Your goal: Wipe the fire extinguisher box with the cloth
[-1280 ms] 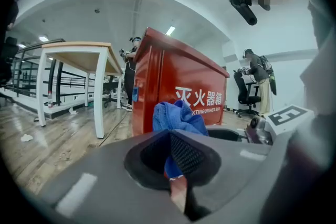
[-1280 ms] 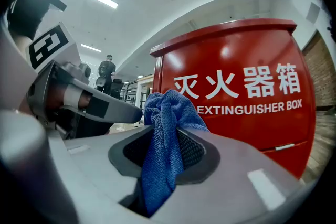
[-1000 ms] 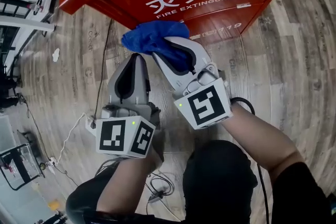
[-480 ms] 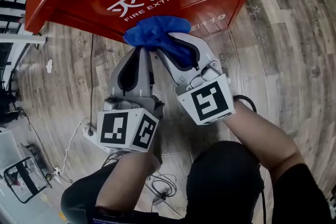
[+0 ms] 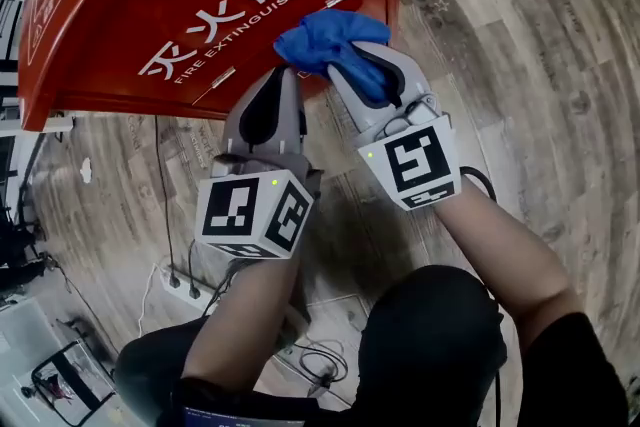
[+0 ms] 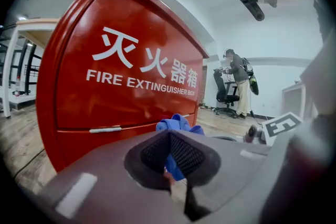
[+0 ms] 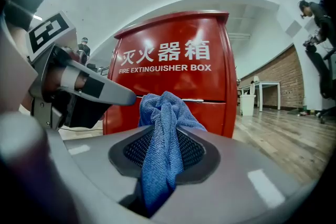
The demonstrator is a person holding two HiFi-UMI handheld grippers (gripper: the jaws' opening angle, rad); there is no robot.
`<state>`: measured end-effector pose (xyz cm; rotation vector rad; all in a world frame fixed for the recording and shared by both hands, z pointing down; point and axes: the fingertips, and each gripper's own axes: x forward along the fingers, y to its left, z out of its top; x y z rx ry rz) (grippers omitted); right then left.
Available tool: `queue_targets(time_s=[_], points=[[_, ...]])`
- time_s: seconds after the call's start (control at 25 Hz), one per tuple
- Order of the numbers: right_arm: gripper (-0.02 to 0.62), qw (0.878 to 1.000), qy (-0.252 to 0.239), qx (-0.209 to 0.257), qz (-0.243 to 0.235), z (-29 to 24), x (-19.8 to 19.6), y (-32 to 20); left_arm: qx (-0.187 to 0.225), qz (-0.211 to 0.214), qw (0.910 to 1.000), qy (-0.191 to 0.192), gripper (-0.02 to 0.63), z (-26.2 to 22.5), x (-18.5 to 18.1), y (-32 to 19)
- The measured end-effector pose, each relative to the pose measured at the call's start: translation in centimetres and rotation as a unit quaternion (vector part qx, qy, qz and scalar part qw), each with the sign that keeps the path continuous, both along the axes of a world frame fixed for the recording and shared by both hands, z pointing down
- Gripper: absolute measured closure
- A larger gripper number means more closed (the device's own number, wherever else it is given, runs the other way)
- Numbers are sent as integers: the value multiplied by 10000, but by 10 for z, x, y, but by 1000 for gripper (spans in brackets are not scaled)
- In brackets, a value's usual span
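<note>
The right gripper (image 7: 164, 139) has its two jaws clamped tight on a blue microfibre cloth (image 7: 167, 107). The cloth's bunched folds stand up past the jaw tips, and a tail of it hangs back down between the mesh pads.

The left gripper (image 6: 172, 152) has its jaws drawn together to a narrow slit and grips nothing I can make out. Some blue shows through the slit. In the right gripper view its tip lies just beside the cloth's bunch.

Straight ahead of the cloth stands the glossy red metal fire extinguisher box (image 7: 178, 84). It is upright on the pale wood-plank floor (image 5: 520, 35). The front bears white Chinese characters over the words "FIRE EXTINGUISHER BOX". Below them runs a seam across the front with a thin silvery bar handle (image 6: 105, 129). In the head view the cloth lies over the lower front near the box's right edge; whether it touches cannot be told.
</note>
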<state>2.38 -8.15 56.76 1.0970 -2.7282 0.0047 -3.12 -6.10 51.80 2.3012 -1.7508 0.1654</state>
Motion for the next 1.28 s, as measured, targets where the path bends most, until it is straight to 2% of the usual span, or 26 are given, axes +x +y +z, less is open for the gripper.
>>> queue_targets(time_s=[0.16,0.36,0.56,0.84,1.12,1.28], points=[[466,9995,56,-68,318,7,22,-11,5,204,9998,43,603,8,22,-16],[466,9987,141,-95,486,16,39,-20,-37,362,9992,166,603,23,43,-29],[466,9977,165,-97,651,23,49,-31,-36,382,9989,279,603,34,49,-39],[466,9988,115,-100,476,32,32,-23,-130,171,9995,210,603,49,27,-33],[466,9999,46,-87,23,45,-17,2,-314,-164,9993,89,603,73,-17,-9],[466,9993,-75,-287,-220,53,-46,21,-397,-456,9982,3,603,80,-48,11]])
